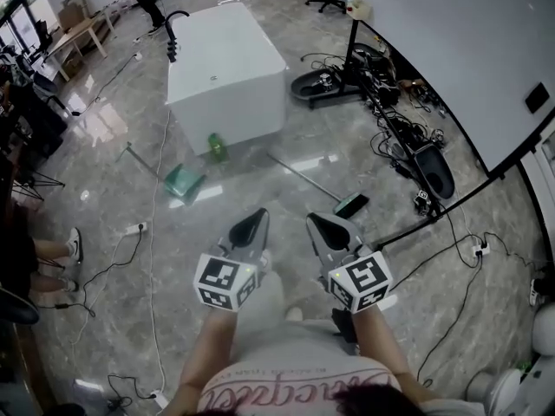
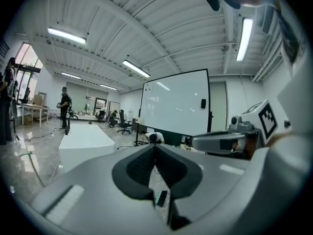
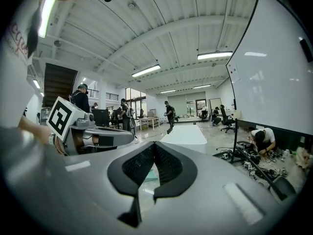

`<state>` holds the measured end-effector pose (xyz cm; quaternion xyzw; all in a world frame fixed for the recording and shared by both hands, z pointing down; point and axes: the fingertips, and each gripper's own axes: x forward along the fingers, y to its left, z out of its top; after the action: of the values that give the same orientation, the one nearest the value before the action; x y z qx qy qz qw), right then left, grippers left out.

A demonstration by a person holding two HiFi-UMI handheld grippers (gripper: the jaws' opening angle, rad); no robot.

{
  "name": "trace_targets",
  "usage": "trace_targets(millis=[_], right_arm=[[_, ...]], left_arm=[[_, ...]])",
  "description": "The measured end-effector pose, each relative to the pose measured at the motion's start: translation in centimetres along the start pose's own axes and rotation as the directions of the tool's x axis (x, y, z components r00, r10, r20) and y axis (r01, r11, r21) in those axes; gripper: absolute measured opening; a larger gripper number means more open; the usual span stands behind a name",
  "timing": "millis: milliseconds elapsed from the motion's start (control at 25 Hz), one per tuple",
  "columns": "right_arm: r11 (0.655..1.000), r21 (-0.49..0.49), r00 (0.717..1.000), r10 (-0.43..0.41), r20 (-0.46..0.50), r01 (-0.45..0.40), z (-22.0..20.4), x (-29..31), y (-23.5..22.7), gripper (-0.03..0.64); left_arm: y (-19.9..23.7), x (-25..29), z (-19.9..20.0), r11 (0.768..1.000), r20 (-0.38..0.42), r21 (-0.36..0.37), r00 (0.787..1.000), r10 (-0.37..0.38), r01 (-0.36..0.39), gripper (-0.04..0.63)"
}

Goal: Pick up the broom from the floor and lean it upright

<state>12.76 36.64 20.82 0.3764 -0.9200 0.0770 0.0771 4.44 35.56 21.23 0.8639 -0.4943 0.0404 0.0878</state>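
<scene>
Head view: broom (image 1: pixel 303 175) lies flat on the floor (image 1: pixel 104 189) at one o'clock, while left hand-held gripper (image 1: pixel 258 217) and right hand-held gripper (image 1: pixel 317 224) are both closed and empty; unopened jaws would probably skid its thin handle away.

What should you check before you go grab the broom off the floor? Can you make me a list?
1. Broom in sight, lying flat on the floor: ok.
2. Left gripper empty: ok, nothing between its jaws.
3. Right gripper empty: ok, nothing between its jaws.
4. Jaws open, ready to grab: not ok, both grippers are shut.
5. Grippers at the handle: not ok, both are held apart from the broom.
6. Handle free of clutter: ok, the green dustpan and green bottle lie off to the side.
</scene>
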Motion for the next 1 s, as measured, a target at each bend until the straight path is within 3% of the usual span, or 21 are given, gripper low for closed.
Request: trace_targets(millis=[280,640,1000], right_arm=[[1.000,-0.009,0.999,-0.029,-0.036,0.029,0.1,4.0,-3.0,0.002],[1.000,-0.010,0.997,-0.006,-0.078,0.006,1.3,13.5,-5.7,0.002],[1.000,-0.017,0.986,-0.019,-0.167,0.016,1.0,20.4,-8.3,0.002]], left_arm=[[3.6,4.1,0.1,1.000,-0.007,-0.019,1.000,-0.022,0.022,-0.008],[11.4,9.3,0.3,0.998,-0.035,-0.045,0.999,-0.034,0.033,-0.008],[16.9,14.1,0.4,0.993,-0.031,-0.082,0.996,-0.083,0.080,-0.008]])
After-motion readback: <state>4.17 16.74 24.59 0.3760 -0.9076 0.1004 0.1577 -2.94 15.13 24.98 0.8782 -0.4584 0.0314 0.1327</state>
